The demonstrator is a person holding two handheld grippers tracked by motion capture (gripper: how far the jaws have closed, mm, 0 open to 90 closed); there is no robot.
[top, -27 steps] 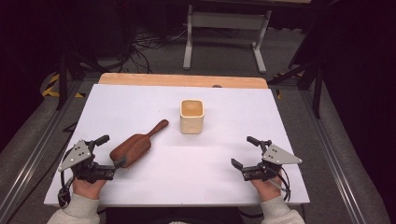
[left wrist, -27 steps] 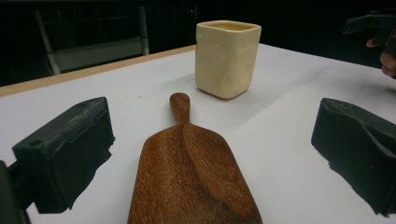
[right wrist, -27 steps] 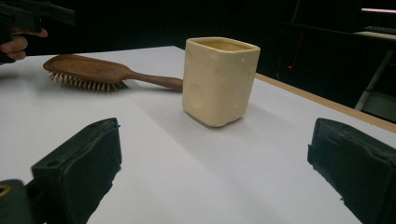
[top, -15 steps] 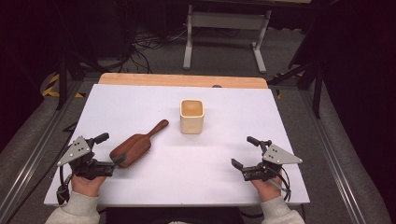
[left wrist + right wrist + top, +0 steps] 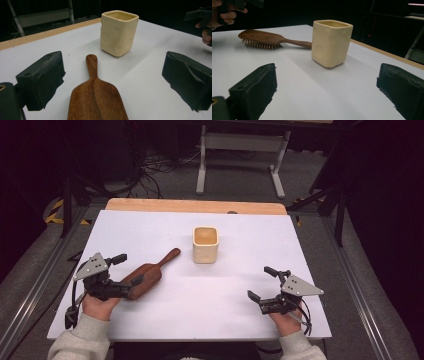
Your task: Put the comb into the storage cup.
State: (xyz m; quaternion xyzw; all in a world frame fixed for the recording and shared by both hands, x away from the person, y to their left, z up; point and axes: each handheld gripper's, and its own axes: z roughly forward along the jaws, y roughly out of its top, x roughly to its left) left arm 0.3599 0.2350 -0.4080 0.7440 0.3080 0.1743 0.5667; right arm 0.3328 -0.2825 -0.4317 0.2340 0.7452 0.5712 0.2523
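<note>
A brown wooden hairbrush [image 5: 150, 272] lies bristles down on the white table, its handle pointing toward a cream square cup [image 5: 205, 245]. My left gripper [image 5: 125, 272] is open, its jaws on either side of the brush head without gripping it. In the left gripper view the brush [image 5: 96, 100] runs up between the jaws of the left gripper [image 5: 117, 75], with the cup [image 5: 119, 32] beyond it. My right gripper [image 5: 261, 283] stands open over bare table at the front right. The right gripper view has the right gripper [image 5: 327, 82] facing the cup [image 5: 331, 43] and the brush [image 5: 262, 37].
The white table top [image 5: 260, 240] ends in a wooden strip [image 5: 195, 206] along its far edge. Behind it on the floor stand a grey metal frame [image 5: 240, 142] and loose cables [image 5: 160, 165]. Dark rails run along both sides.
My left gripper has moved forward a little, so its jaws now flank the brush head. The brush, the cup and the right gripper have stayed put.
</note>
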